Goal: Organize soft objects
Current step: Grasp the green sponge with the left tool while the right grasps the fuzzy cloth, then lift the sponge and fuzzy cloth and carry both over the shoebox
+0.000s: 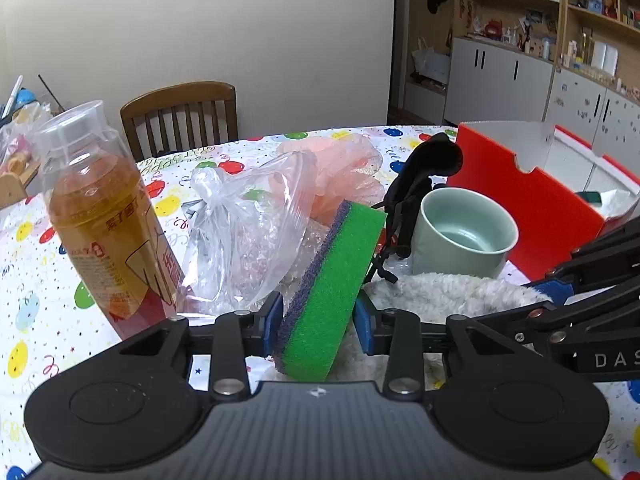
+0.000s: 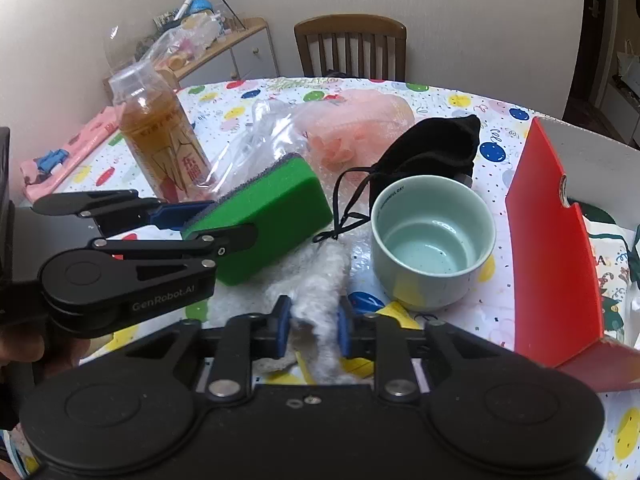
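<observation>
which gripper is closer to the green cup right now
Right. The right gripper, pinching the white fluffy cloth, sits just beside the cup; the left gripper grips the green sponge farther away.

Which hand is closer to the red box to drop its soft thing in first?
Right. Its tool grips the fluffy cloth beside the red box; the left tool, holding the green sponge, sits farther away.

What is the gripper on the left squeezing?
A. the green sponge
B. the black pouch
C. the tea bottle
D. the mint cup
A. The left gripper has its blue pads pressed on both sides of the green sponge, while the right gripper pinches the fluffy white cloth instead.
</observation>
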A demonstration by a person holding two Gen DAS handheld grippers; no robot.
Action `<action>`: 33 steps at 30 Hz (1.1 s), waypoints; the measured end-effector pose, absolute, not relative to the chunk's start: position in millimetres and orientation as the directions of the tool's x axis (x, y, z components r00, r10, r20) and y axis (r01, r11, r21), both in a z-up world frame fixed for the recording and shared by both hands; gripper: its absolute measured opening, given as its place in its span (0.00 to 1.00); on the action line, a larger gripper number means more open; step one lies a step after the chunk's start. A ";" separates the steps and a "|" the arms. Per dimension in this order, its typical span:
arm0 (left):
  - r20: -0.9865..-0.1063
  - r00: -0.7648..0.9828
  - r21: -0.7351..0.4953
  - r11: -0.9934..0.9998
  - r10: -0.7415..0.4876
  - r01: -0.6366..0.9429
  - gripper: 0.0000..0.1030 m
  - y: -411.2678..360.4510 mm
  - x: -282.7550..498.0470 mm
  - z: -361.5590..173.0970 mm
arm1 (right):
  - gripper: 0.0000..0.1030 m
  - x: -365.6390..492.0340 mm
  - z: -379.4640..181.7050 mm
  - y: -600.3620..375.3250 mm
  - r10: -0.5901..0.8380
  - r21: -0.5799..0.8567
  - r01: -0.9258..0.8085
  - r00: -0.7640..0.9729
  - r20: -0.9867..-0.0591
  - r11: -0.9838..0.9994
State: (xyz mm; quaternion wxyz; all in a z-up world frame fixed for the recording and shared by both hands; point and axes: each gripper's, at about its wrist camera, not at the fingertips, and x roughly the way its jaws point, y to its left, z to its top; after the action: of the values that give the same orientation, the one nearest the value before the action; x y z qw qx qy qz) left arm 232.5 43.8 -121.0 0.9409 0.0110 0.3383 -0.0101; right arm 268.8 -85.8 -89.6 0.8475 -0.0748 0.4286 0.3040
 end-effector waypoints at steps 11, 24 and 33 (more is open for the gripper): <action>-0.617 0.787 -0.023 1.000 -0.007 -0.009 0.32 46.0 212.3 -99.3 | 0.06 240.7 -59.0 -100.1 0.502 0.125 -0.596 0.524 -0.688 0.793; -0.598 0.800 -0.064 0.998 -0.051 0.016 0.30 28.4 190.0 -63.8 | 0.06 220.7 -16.5 -143.4 0.527 0.151 -0.567 0.589 -0.613 0.810; -0.551 0.828 -0.133 0.990 -0.105 0.037 0.30 10.4 181.9 -18.5 | 0.06 213.6 1.7 -186.0 0.519 0.144 -0.544 0.638 -0.569 0.827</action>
State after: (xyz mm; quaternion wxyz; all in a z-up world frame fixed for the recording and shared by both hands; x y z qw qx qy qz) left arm 181.9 10.4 -18.5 0.9543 -0.0583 0.2908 -0.0371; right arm 213.6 -186.0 1.7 0.9048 -0.0205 0.3076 0.2938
